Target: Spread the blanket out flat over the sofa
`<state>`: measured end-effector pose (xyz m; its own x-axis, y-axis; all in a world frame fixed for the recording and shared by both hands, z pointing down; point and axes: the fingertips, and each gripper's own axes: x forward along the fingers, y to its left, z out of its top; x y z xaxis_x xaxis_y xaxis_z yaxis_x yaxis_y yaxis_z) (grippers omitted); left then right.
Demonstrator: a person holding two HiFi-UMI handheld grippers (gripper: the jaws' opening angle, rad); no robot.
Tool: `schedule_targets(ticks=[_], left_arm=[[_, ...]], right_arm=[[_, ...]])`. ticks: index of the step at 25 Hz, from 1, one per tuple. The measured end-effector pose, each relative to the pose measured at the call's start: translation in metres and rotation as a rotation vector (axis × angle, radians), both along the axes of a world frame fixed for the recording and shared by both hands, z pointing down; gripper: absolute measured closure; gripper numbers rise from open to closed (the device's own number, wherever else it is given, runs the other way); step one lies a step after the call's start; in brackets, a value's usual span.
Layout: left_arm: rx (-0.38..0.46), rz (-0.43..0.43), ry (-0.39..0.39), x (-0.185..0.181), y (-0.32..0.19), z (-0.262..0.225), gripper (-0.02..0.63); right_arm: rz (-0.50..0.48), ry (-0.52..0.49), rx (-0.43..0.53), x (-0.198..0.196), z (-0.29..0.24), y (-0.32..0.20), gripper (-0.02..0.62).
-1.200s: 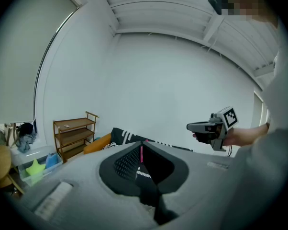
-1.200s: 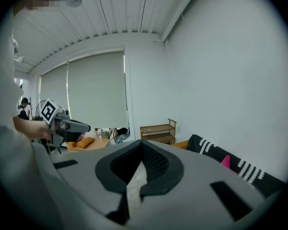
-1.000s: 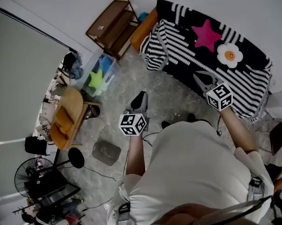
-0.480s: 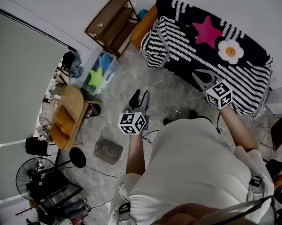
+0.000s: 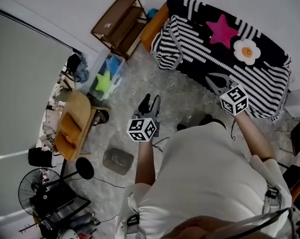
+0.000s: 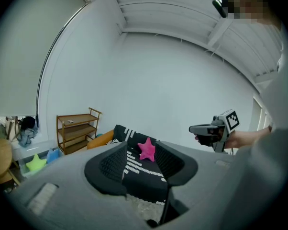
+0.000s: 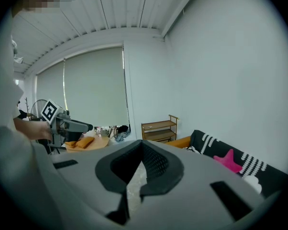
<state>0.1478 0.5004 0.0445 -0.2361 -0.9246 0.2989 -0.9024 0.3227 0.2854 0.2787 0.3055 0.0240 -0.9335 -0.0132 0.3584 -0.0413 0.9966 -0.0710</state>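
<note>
The blanket [image 5: 225, 49], black with white stripes, a pink star [image 5: 221, 31] and a white flower [image 5: 247, 51], is shown draped over the sofa [image 5: 152, 29] against the far wall. The seat and back are covered, and the front edge is seen hanging toward the floor [image 5: 165, 93]. At the left end the cloth is bunched into a fold, and an orange part of the sofa is left bare there.

The left gripper [image 5: 150, 103] is held over the floor, well apart from the blanket. Its jaws have just been opening and are seen wide apart in the left gripper view, with nothing between them; the blanket [image 6: 139, 169] is only viewed through the gap. The right gripper [image 5: 213, 79] is held near the blanket's front edge. Its jaws are seen drawn together at the tips in the right gripper view, with nothing gripped.

A wooden shelf [image 5: 119, 24] is placed beside the sofa's bare end. A clear storage box [image 5: 106, 78], a round wooden table [image 5: 73, 126] and a fan [image 5: 33, 190] are ranged along the left wall.
</note>
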Motion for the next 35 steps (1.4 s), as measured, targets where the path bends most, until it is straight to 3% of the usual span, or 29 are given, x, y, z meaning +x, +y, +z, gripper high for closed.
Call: schedule_targets(ticks=[13, 21, 35], left_arm=[[-0.007, 0.006, 0.015, -0.016, 0.017, 0.008, 0.419], [-0.024, -0.014, 0.025, -0.029, 0.006, 0.016, 0.419], [-0.061, -0.050, 0.054, -0.094, -0.059, 0.028, 0.419]], right_arm=[[0.038, 0.023, -0.004, -0.009, 0.010, 0.014, 0.594], [0.045, 0.040, -0.018, -0.023, 0.020, -0.005, 0.594], [0.037, 0.078, -0.044, -0.100, 0.036, -0.083, 0.594]])
